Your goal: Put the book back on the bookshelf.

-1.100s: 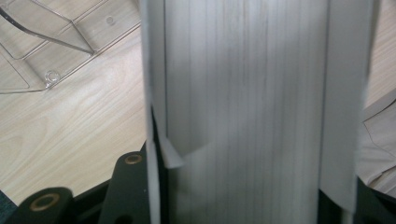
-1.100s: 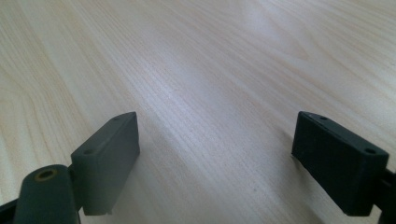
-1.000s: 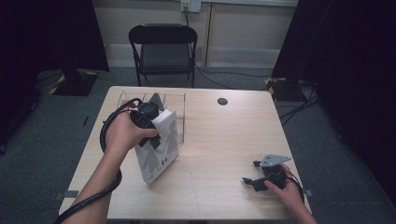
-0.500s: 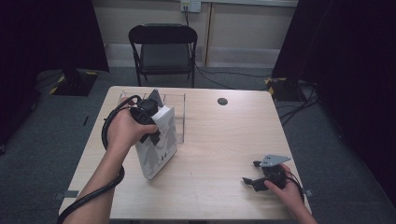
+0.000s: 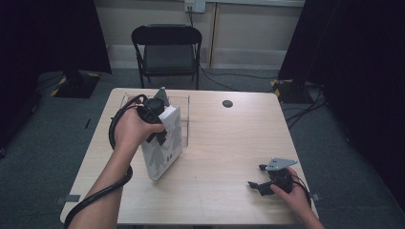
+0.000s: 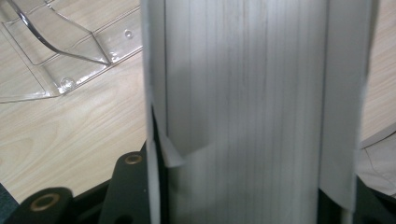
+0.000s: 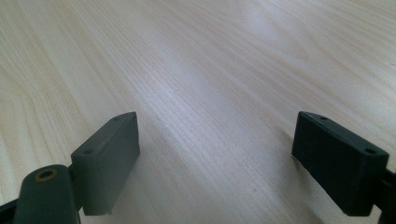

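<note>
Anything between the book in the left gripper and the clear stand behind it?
Nothing visible. The left gripper is shut on the book, which stands tilted on the table just in front of the clear stand. Only bare wood lies between them. The right gripper rests open, far off near the table's front edge.

The left gripper holds a white book upright near the bench's left edge; the right gripper rests near its right front corner.
</note>
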Available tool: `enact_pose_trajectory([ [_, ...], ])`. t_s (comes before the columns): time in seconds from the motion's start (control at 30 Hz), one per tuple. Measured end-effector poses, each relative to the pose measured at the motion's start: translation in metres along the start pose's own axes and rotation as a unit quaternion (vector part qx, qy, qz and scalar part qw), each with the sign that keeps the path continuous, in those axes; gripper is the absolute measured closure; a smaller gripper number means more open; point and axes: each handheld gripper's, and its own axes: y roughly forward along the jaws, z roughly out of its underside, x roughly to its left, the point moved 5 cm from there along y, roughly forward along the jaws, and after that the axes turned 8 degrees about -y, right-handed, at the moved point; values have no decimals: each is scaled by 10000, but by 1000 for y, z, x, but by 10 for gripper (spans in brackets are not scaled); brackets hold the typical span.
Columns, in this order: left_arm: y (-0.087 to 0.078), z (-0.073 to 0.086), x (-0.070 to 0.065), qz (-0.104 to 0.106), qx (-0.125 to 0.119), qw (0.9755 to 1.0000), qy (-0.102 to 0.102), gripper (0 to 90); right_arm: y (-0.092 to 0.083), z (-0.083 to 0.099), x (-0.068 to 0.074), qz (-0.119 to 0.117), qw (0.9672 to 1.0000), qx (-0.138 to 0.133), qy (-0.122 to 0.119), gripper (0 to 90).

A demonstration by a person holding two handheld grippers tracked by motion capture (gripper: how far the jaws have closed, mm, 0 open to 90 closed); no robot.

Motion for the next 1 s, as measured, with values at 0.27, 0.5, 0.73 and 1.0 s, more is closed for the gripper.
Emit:
enact_pose_trajectory([
  [0.27, 0, -5, 0, -36, -97, 9998, -173, 533, 0, 0, 0, 0, 10000, 0, 0, 143],
  [0.5, 1, -9, 0, -37, -151, 9996, -232, 532, 0, 0, 0, 5, 10000, -1, 1, 143],
  [0.73, 1, -14, 0, -94, -220, 9992, -336, 533, 0, 0, 0, 1, 10000, 0, 0, 143],
  [1.0, 2, -17, 1, -131, -226, 9990, -376, 533, 0, 0, 0, 1, 10000, 0, -1, 143],
])
